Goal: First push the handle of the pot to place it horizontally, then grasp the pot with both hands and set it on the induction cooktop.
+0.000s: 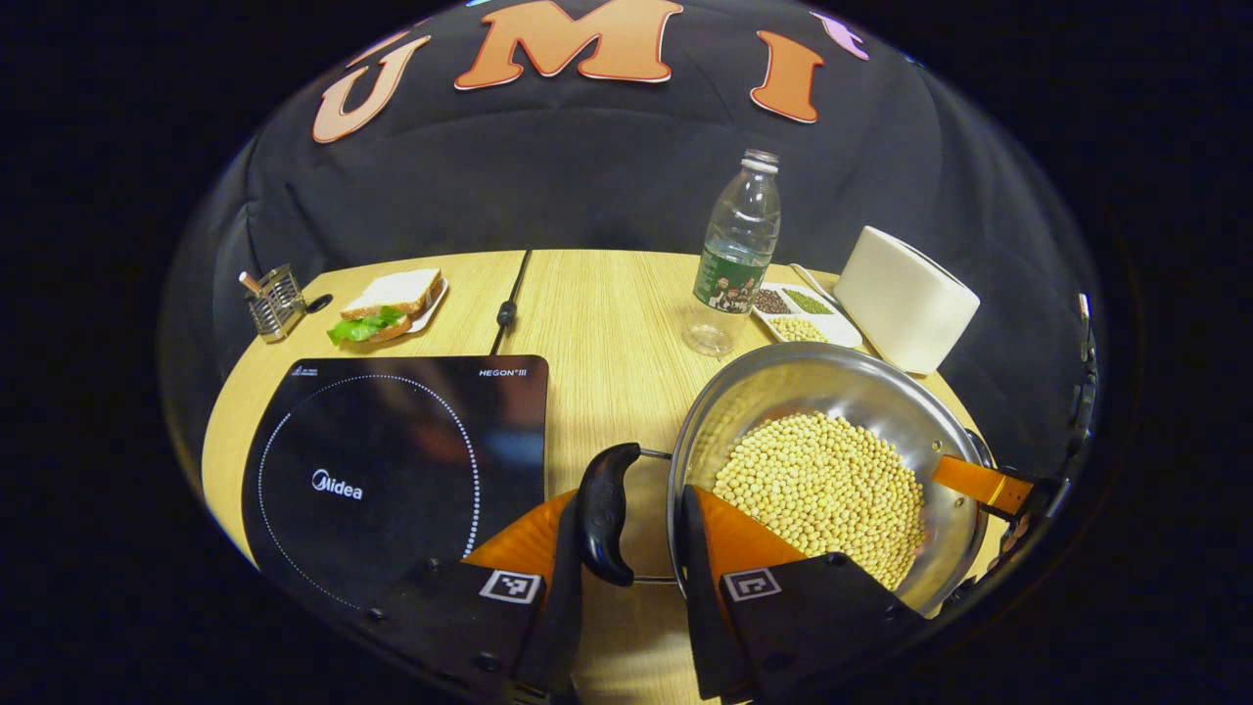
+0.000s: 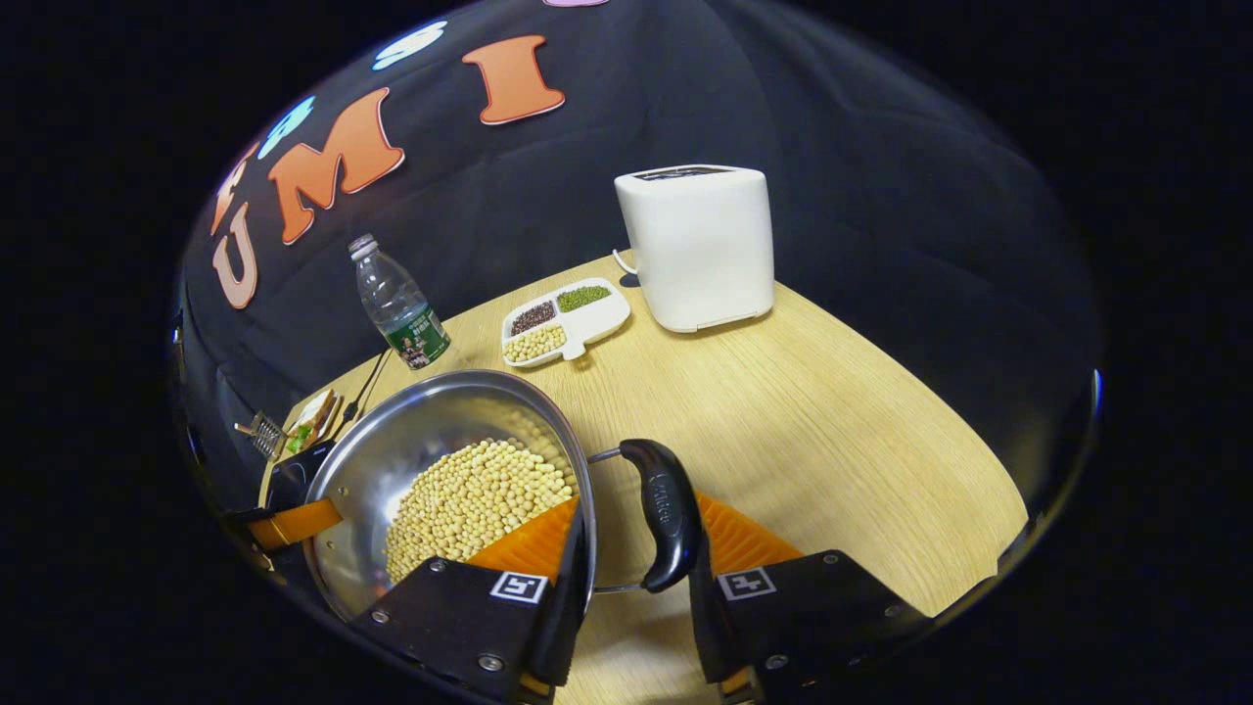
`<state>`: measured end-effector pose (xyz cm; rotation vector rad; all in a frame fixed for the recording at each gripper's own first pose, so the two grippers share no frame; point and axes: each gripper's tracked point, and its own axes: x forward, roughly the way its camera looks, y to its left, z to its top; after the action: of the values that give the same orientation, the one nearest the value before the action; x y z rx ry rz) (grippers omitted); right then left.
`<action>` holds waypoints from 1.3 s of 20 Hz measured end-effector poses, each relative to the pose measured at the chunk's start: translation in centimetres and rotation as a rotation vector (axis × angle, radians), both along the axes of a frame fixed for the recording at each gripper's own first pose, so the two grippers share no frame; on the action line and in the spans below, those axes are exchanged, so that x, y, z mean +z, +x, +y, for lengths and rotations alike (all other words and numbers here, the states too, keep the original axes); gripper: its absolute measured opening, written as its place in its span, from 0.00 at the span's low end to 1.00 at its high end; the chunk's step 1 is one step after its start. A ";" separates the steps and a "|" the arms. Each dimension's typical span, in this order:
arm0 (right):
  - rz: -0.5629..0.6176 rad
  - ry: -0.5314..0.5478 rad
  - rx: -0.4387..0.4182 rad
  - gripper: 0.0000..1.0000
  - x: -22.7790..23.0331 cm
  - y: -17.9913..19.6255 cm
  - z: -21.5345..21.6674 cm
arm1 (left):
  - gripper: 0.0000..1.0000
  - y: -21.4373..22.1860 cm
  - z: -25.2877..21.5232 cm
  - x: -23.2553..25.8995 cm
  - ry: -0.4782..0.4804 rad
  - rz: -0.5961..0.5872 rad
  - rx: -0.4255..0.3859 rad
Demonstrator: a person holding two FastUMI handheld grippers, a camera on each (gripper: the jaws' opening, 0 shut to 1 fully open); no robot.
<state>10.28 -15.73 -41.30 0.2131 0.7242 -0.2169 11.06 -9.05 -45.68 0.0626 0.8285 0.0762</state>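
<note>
A steel pot (image 1: 832,392) full of soybeans (image 1: 822,490) stands right of the black induction cooktop (image 1: 392,470). Its near black handle (image 1: 602,514) lies between the fingers of my left gripper (image 1: 626,548): one finger presses the handle's outside, the other reaches inside the rim, so it is shut on the pot. In the right gripper view, my right gripper (image 2: 636,558) clamps the opposite handle (image 2: 666,514) and the rim of the pot (image 2: 411,441) the same way. Each gripper's finger also shows across the pot (image 1: 989,485) (image 2: 294,524).
Behind the pot stand a water bottle (image 1: 739,245), a divided dish of beans (image 1: 803,313) and a white toaster (image 2: 700,245). A sandwich on a plate (image 1: 392,304) and a wire utensil holder (image 1: 274,304) sit behind the cooktop. A cable (image 1: 509,313) crosses the table.
</note>
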 end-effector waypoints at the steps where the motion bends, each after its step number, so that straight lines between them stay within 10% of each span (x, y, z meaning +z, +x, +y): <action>1: 0.002 -0.004 0.001 0.49 0.2 -0.2 0.0 | 0.57 -0.1 -0.1 0.2 -0.003 -0.003 -0.002; 26: -0.140 0.004 0.126 0.48 11.8 1.9 12.6 | 0.50 -2.1 9.3 14.9 0.010 -0.166 0.084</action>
<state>12.15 -3.13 -29.46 0.1843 0.5967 -0.0800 9.00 0.21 -30.80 0.0300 0.6645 0.1627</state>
